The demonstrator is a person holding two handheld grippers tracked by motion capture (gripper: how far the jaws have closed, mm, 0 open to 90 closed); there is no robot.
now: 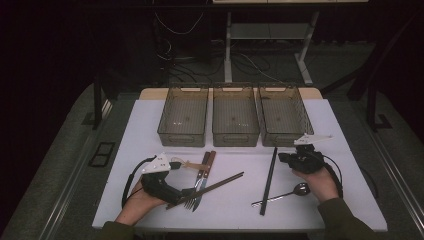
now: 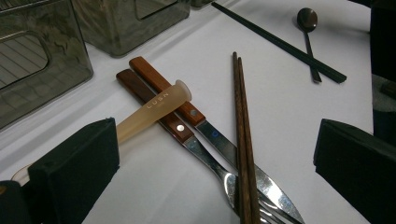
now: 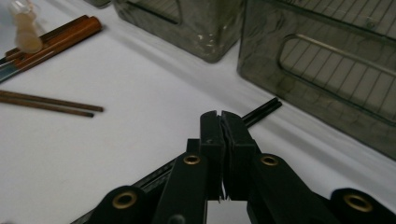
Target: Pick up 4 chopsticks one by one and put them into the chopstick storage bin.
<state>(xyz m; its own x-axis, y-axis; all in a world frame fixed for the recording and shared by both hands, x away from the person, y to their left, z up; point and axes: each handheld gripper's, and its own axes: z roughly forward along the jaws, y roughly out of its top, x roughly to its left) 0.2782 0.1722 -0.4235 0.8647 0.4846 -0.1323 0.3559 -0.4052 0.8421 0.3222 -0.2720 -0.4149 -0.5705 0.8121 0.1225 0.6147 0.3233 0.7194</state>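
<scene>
A white table (image 1: 150,115) carries 3 smoky translucent bins (image 1: 234,116) in a row along its far side, apparently 1 for each kind of cutlery to be sorted. In front of them the utensils lie loose. A pair of black chopsticks (image 1: 269,180) runs front to back near the right gripper (image 1: 284,157), crossing the handle of a dark metal spoon (image 1: 296,190). On the left, brown wooden chopsticks (image 2: 243,135) slant over the blades of a wood-handled knife (image 2: 196,114) and fork (image 2: 175,126), which lie side by side, and a frosted plastic utensil (image 2: 152,109) rests across both handles.

The left gripper (image 2: 215,158) sits low over this pile with its jaws spread wide, grasping nothing; it looks lined up to take the brown chopsticks, the topmost piece. The right gripper's jaws are pressed together and empty, hovering just above the far end of the black chopsticks, probably waiting its turn.
</scene>
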